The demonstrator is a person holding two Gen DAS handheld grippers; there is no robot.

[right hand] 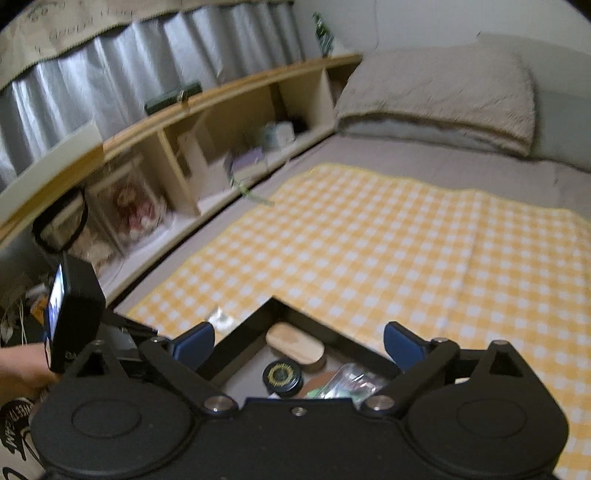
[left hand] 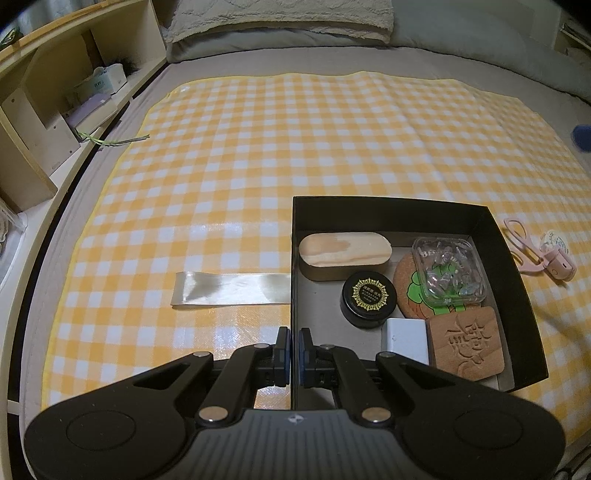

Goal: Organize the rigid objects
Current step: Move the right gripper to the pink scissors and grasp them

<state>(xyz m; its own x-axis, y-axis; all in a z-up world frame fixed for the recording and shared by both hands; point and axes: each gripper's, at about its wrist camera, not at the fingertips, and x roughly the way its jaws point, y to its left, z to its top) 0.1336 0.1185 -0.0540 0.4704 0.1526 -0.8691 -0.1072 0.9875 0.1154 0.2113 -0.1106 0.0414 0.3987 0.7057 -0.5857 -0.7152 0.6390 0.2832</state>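
A black open box [left hand: 480, 214] lies on the yellow checked cloth [left hand: 295, 129]. Inside it are an oval wooden case [left hand: 345, 251], a black round tin [left hand: 367, 299], a cork coaster [left hand: 406, 291], a clear plastic case [left hand: 448, 271], a white block [left hand: 406, 339] and a carved brown tile [left hand: 465, 341]. My left gripper [left hand: 294, 347] is shut on the box's left wall. In the right wrist view my right gripper [right hand: 299, 338] hangs open above the box [right hand: 273, 301], over the wooden case [right hand: 295, 347] and tin [right hand: 282, 374], with nothing between its pads.
A pale satin ribbon strip [left hand: 231, 290] lies left of the box. Pink scissors [left hand: 522, 243] and a small pink fan [left hand: 559, 266] lie to its right. A wooden shelf unit [left hand: 55, 110] runs along the left of the bed, and pillows [left hand: 280, 22] lie at the far end.
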